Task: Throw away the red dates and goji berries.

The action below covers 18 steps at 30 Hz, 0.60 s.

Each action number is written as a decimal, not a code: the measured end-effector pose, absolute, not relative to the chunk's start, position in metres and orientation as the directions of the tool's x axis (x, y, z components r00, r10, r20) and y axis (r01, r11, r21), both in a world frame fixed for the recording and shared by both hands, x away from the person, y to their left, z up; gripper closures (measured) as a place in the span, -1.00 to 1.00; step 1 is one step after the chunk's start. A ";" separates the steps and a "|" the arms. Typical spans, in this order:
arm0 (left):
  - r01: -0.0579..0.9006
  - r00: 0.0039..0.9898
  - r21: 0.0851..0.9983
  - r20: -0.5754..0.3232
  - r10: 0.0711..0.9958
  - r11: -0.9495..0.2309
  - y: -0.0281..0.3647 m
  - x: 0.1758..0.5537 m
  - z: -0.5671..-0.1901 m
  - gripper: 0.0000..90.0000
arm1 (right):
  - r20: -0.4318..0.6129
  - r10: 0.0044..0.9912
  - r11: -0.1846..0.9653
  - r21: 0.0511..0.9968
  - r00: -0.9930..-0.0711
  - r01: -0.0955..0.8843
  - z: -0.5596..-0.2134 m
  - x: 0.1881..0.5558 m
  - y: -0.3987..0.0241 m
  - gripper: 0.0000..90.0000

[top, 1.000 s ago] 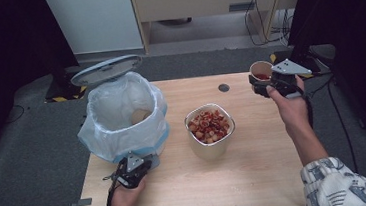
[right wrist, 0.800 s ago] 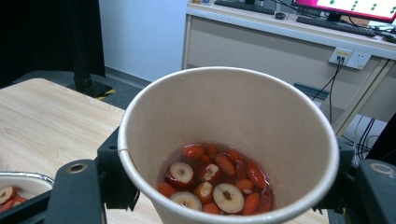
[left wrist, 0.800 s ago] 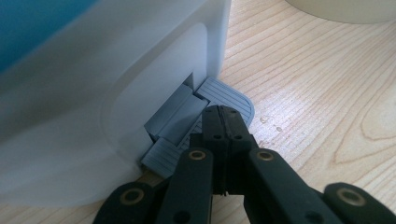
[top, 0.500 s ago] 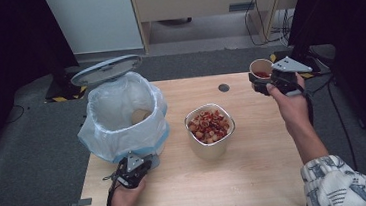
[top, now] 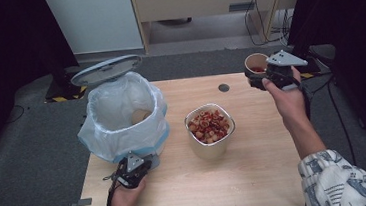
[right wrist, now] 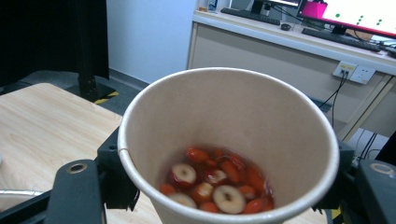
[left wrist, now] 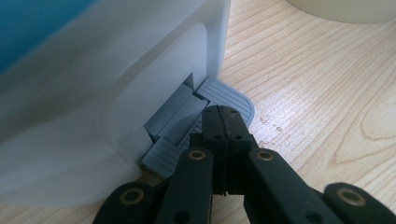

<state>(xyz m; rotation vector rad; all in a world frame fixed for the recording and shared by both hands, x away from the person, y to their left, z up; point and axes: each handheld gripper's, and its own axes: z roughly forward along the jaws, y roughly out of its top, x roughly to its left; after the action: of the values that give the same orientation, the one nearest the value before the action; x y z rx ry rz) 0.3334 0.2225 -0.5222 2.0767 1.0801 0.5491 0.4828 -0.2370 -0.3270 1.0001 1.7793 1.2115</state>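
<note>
High view: the right gripper holds a paper cup of red berries and sliced fruit above the counter's far right corner — jaws clamped on the cup's sides, cup about upright. The left gripper, at the near left, has its jaws clenched on nothing and their tips pressed on the grey foot pedal of the pedal bin. The bin's lid stands raised, white liner bag open. Between them sits a square tub w/ the same fruit.

Likely step: tip the cup into the bin. Keep steady pressure on the pedal so the lid stays up — carry the cup level over the tub, then tilt slowly once fully above the liner's opening, so liquid doesn't splash the counter.
</note>
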 end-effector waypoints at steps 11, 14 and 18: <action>0.521 0.557 0.761 0.040 0.829 -0.387 0.222 0.333 -0.522 0.98 | -0.194 0.859 0.301 0.940 -0.474 0.160 -0.318 0.487 -0.205 -0.38; 0.520 0.558 0.761 0.041 0.829 -0.388 0.222 0.334 -0.522 0.98 | -0.198 0.850 0.307 0.939 -0.488 0.154 -0.316 0.487 -0.199 -0.38; 0.520 0.558 0.761 0.042 0.829 -0.388 0.222 0.333 -0.522 0.98 | -0.206 0.840 0.316 0.938 -0.502 0.142 -0.315 0.488 -0.191 -0.37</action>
<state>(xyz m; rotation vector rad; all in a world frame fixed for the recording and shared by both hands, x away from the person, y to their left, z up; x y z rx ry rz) 0.3335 0.2223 -0.5223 2.0747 1.0791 0.5505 0.4882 -0.1915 -0.3145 0.8717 1.8605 1.2254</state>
